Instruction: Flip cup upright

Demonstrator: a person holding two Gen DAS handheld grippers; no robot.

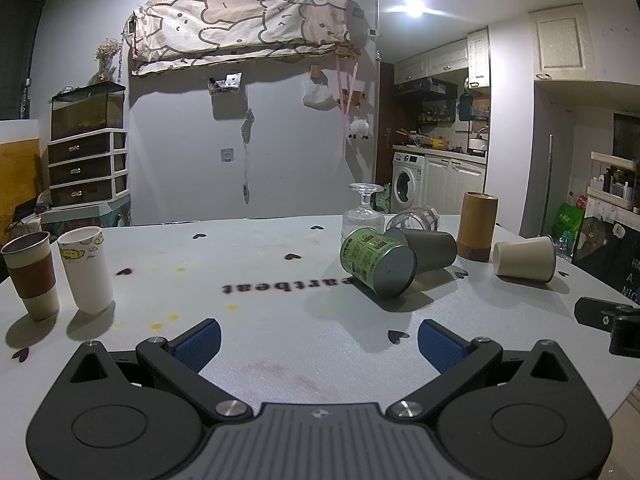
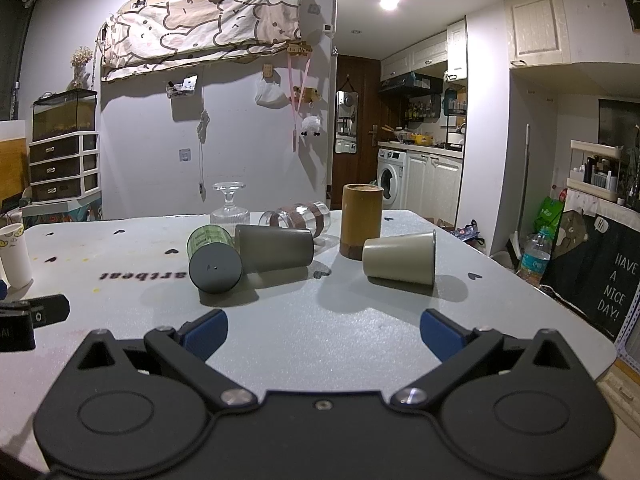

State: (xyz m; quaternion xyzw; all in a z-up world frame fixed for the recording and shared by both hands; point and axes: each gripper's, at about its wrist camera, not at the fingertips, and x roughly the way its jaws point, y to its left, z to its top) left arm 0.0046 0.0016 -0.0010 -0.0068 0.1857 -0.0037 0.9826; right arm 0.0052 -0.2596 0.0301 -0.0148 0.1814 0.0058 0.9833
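Several cups lie on their sides on the white table (image 1: 280,272): a green-labelled cup (image 1: 376,266) (image 2: 214,258), a grey cup (image 1: 430,250) (image 2: 276,250), a cream cup (image 1: 524,258) (image 2: 400,258) and a clear plaid-banded glass (image 1: 416,218) (image 2: 298,218). A stemmed glass (image 1: 363,212) (image 2: 229,206) stands upside down. A bamboo cup (image 1: 478,226) (image 2: 360,220) stands behind them. My left gripper (image 1: 318,340) is open and empty, short of the green cup. My right gripper (image 2: 322,332) is open and empty, in front of the cups.
Two upright cups stand at the left: a brown-sleeved one (image 1: 32,276) and a white printed one (image 1: 86,268) (image 2: 12,254). The other gripper's black body shows at each view's edge (image 1: 612,320) (image 2: 28,316). The table's right edge (image 2: 580,312) drops to the floor.
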